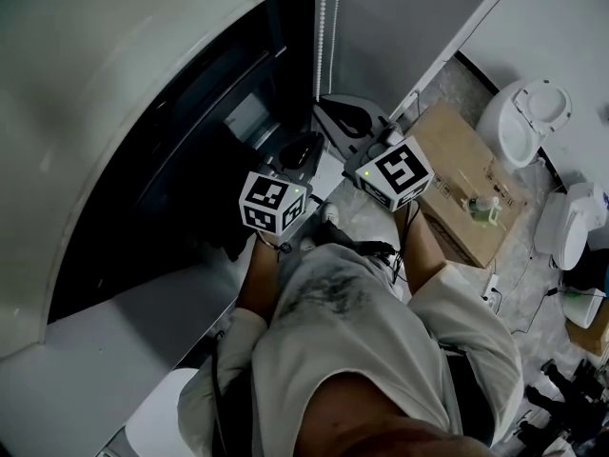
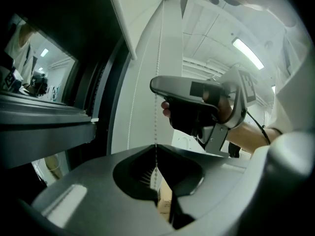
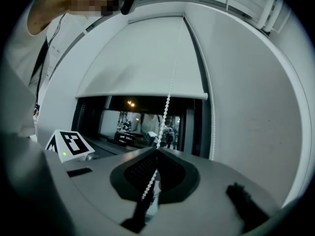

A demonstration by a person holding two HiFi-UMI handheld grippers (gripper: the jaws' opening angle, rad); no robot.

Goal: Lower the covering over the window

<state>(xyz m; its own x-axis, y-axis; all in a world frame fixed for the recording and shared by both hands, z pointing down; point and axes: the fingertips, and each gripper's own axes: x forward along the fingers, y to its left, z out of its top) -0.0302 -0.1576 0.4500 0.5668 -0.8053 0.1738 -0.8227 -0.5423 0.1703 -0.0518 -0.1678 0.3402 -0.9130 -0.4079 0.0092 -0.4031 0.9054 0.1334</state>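
A person at a window (image 1: pixel 181 141) worked the bead chain (image 3: pixel 168 101) of a white roller blind (image 3: pixel 142 58) with two handheld grippers. The left gripper (image 2: pixel 156 146) had its jaws closed on the chain, which ran straight down from above into the meeting tips. The right gripper (image 3: pixel 157 149) was likewise clamped on the chain, the beads passing between its closed jaws. Both tools were held close together beside the window's right edge, with a second strand (image 3: pixel 211 112) of the chain hanging along the frame next to the wall. The blind hung partway down, its bottom bar (image 3: pixel 142 95) crossing the upper part of the opening, with dark glass below. A cardboard box (image 1: pixel 457 160) lay on the floor to the person's right.
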